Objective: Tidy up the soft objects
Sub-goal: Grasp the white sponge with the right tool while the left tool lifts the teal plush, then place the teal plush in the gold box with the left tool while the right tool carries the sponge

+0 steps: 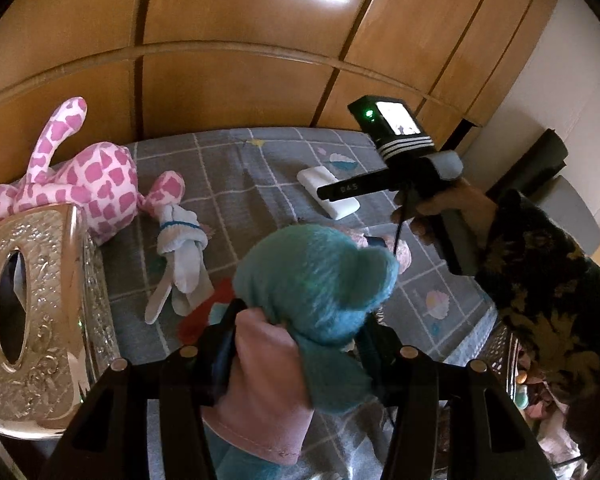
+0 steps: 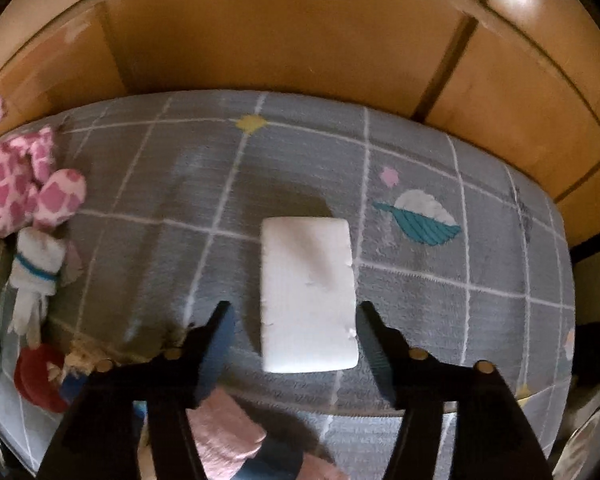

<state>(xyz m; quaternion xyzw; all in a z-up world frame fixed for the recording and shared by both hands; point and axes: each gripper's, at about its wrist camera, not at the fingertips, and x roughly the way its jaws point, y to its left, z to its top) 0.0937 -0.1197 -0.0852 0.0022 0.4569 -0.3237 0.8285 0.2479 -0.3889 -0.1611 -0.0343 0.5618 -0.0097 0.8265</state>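
Taking the white foam block (image 2: 309, 295) as the landmark, the grey checked rug (image 2: 420, 280) carries one such block, one pink-and-white spotted plush (image 1: 88, 184), one small white rolled sock bundle with a blue band (image 1: 182, 248), one red item (image 2: 36, 376) and one silver embossed tissue box (image 1: 32, 312). The plush lies far to the block's left against the wooden cabinet (image 1: 236, 40), with the sock bundle just below it and the red item nearer the camera on that same side; the tissue box sits beyond them at the rug's left edge. The right tool (image 2: 294, 340) hangs over the block's near end with its jaws apart, one finger on each side of the block and neither touching it. The block is a flat rectangle, plain white, with small nicks along its long edges. The left tool (image 1: 300, 320) is nearer the viewer than the block and is clamped on a fluffy teal plush (image 1: 316, 280) bunched with a pink cloth piece (image 1: 260, 380), both lifted above the rug. The teal plush is fuzzy and rounded with an ear-like bump, and it hides part of the rug between itself and the block.
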